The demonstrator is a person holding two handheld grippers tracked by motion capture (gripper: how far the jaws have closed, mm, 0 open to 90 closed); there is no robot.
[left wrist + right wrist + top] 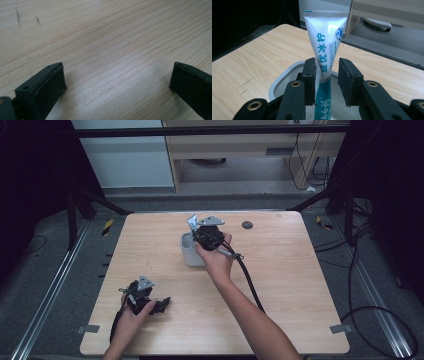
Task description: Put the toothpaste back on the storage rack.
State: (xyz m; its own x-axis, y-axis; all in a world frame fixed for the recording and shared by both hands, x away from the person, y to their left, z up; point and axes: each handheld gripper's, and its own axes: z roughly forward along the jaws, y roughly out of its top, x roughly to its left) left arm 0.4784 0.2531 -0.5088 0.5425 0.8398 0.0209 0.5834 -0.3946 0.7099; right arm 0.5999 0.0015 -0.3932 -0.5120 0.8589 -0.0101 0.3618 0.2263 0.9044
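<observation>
With right gripper (pixel 326 75) jaws parted around toothpaste tube (pixel 324 47) standing in white cup (pixel 277 86), your withdrawal could snag tube, topple it from cup. Left gripper (pixel 117 82) open, empty, well apart from cup.

White tube (pixel 324 42) with teal lettering and teal lower half, pale grey cup (pixel 284 82), light wood-grain table (pixel 249 65), black gripper pads (pixel 345 80)

Count on the table (pixel 280 285) — one white cup (pixel 189 254), one toothpaste tube (pixel 325 47) standing in it, one small dark round disc (pixel 247 225) near the far edge. Two handheld grippers — left gripper (pixel 161 304), right gripper (pixel 326 75). Two forearms in from the bottom.
</observation>
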